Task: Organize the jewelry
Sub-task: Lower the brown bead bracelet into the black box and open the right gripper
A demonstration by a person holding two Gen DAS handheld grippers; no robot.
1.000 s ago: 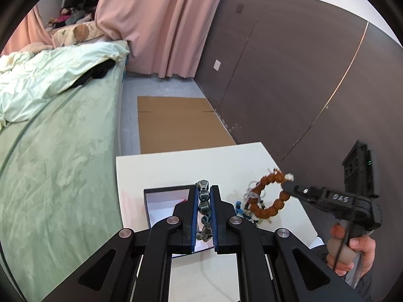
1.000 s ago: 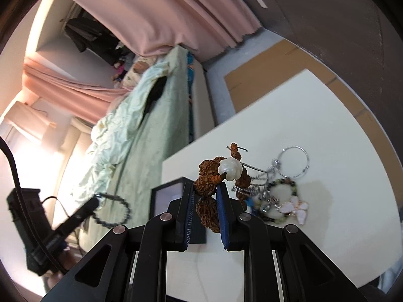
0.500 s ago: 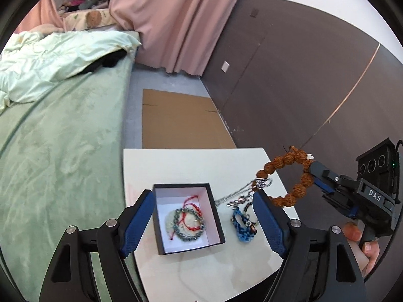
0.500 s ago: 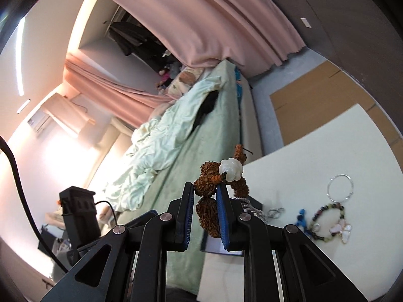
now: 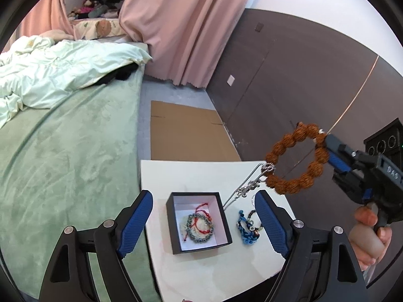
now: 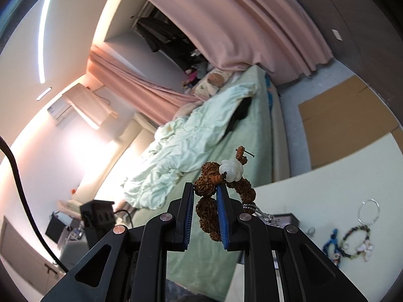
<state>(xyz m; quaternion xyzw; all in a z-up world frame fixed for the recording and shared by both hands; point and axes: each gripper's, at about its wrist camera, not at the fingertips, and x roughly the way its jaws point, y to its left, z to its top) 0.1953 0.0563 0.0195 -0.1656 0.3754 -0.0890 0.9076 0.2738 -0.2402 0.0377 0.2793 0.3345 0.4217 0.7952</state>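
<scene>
- our left gripper (image 5: pixel 204 222) hangs above the white table (image 5: pixel 191 173) with its blue pads (image 5: pixel 136 220) spread wide apart, nothing between them.
- right under it sits the black box (image 5: pixel 199 222), holding a grey bead bracelet (image 5: pixel 200 230) tangled with a red cord (image 5: pixel 201 207).
- our right gripper (image 6: pixel 204 214) is clamped on the brown bead bracelet (image 5: pixel 296 162), which hangs in the air to the right of the box; a silver chain (image 5: pixel 248 185) trails from it down to the table.
- a blue braided piece (image 5: pixel 244 229) lies just right of the box, and a silver ring (image 6: pixel 369 210) and a flower-charm bracelet (image 6: pixel 357 242) lie further out on the table.
</scene>
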